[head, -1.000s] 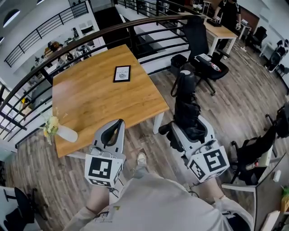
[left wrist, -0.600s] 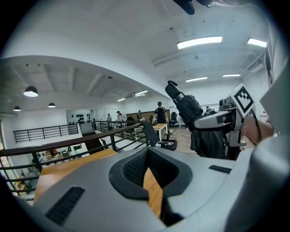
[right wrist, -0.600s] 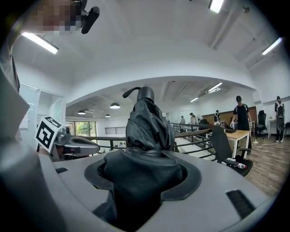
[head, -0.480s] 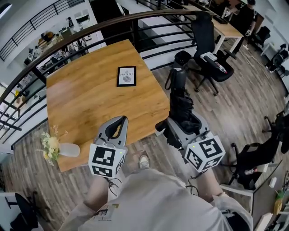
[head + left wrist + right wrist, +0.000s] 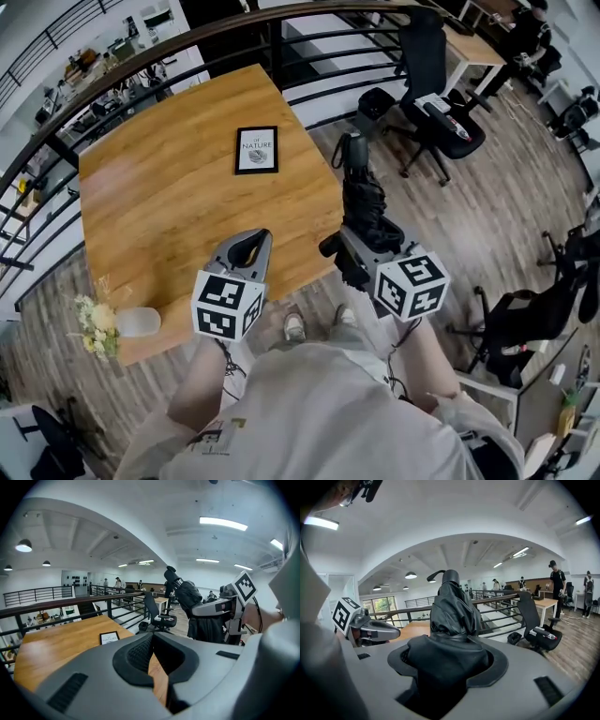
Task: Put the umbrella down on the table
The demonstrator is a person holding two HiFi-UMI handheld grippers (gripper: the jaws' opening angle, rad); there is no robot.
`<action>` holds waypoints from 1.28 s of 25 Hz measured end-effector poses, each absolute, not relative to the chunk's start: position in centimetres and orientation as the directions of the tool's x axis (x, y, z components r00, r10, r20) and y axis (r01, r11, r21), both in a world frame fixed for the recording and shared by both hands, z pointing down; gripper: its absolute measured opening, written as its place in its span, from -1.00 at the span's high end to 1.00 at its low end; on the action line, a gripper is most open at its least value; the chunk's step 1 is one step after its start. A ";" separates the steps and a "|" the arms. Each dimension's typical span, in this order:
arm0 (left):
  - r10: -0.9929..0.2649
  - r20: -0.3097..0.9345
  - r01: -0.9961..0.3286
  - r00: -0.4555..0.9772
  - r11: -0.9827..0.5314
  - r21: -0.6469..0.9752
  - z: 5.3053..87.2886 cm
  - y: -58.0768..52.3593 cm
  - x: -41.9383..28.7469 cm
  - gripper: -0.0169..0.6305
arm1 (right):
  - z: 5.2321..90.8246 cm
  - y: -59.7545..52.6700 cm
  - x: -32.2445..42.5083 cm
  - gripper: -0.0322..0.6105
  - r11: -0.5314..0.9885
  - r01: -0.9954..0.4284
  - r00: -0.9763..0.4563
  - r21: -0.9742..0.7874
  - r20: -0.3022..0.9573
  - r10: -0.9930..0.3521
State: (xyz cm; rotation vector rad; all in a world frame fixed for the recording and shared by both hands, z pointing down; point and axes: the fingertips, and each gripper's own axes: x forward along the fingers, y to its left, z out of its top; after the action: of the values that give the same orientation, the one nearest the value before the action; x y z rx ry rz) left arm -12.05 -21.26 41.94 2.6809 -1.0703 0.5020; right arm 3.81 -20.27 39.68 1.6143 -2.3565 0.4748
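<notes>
Clamping the umbrella (image 5: 360,195) in my right gripper (image 5: 364,246) beside the table (image 5: 169,187) — not yet down — left gripper (image 5: 247,251) closed, empty.

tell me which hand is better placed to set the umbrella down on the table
Right. The right tongs are shut on the folded black umbrella, beside the right edge of the table. The left tongs are shut on nothing, above the table.
</notes>
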 end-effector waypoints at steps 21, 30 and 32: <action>-0.578 0.628 -0.826 0.521 -0.528 0.198 55.2 -32.5 -5.7 0.90 | 56.2 -33.9 8.5 0.04 0.451 -0.859 -0.492 -0.242 0.636 -0.595; -0.486 0.749 -0.866 0.450 -0.441 0.235 61.8 -33.3 -6.2 0.90 | 66.0 -35.9 7.5 0.04 0.431 -0.838 -0.517 -0.335 0.741 -0.428; -0.467 0.767 -0.871 0.439 -0.430 0.237 62.6 -33.4 -6.3 0.90 | 67.6 -36.3 7.4 0.04 0.420 -0.836 -0.520 -0.354 0.756 -0.398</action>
State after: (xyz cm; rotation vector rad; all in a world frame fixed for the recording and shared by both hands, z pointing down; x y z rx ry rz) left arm -6.27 -33.37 62.61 2.0614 -1.1199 0.8252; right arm 7.41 -36.26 67.64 1.0398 -2.1001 0.9858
